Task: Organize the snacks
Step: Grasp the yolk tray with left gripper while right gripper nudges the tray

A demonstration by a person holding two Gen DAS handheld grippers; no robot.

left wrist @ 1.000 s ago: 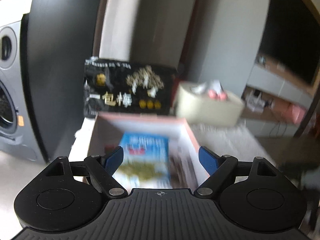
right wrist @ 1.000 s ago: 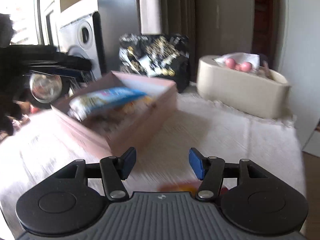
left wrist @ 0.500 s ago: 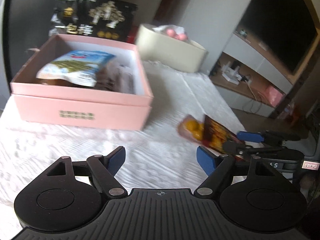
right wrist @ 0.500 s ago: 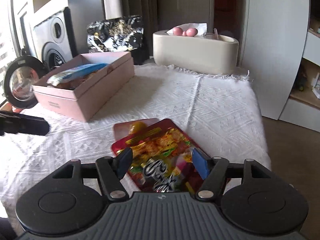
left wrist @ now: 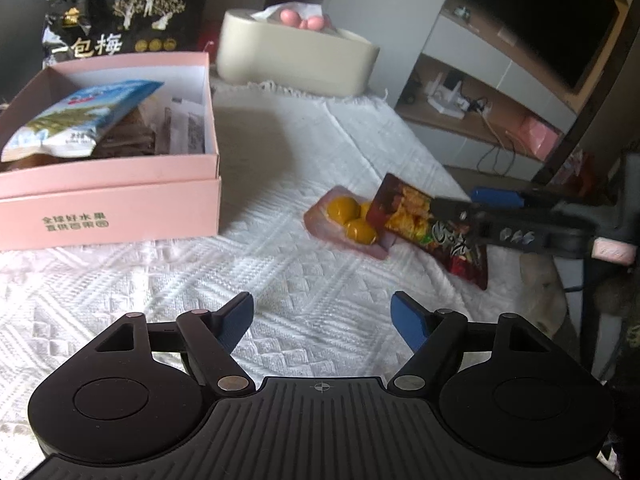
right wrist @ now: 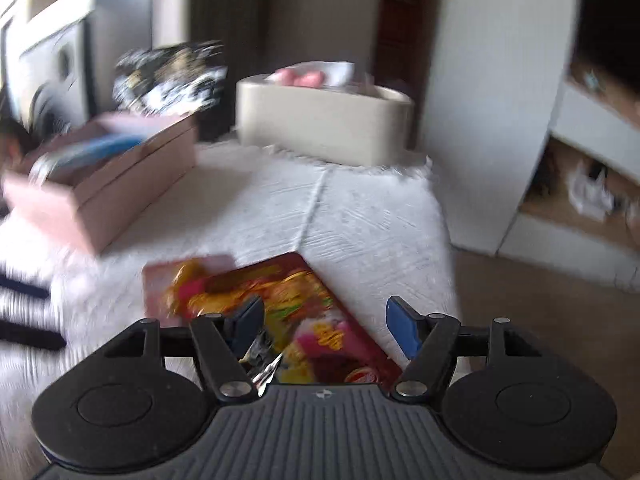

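Through the left wrist view: white cloth (left wrist: 280,184) over the bench, cream tub (left wrist: 296,60) at the back beside a black snack bag (left wrist: 124,12) propped behind the pink box (left wrist: 112,204). Inside the box, a blue packet (left wrist: 80,120) atop brown wrappers. On open cloth to the right, red snack packet (left wrist: 428,224) overlapping a pink pack of yellow balls (left wrist: 348,216), right tongs (left wrist: 480,208) reaching over it. Left tongs (left wrist: 322,316) tilted down, wide but closing, nothing between. Through the right wrist view, blurred: same red packet (right wrist: 304,312) under and between the right tongs (right wrist: 322,320), spread apart, not pressing it.
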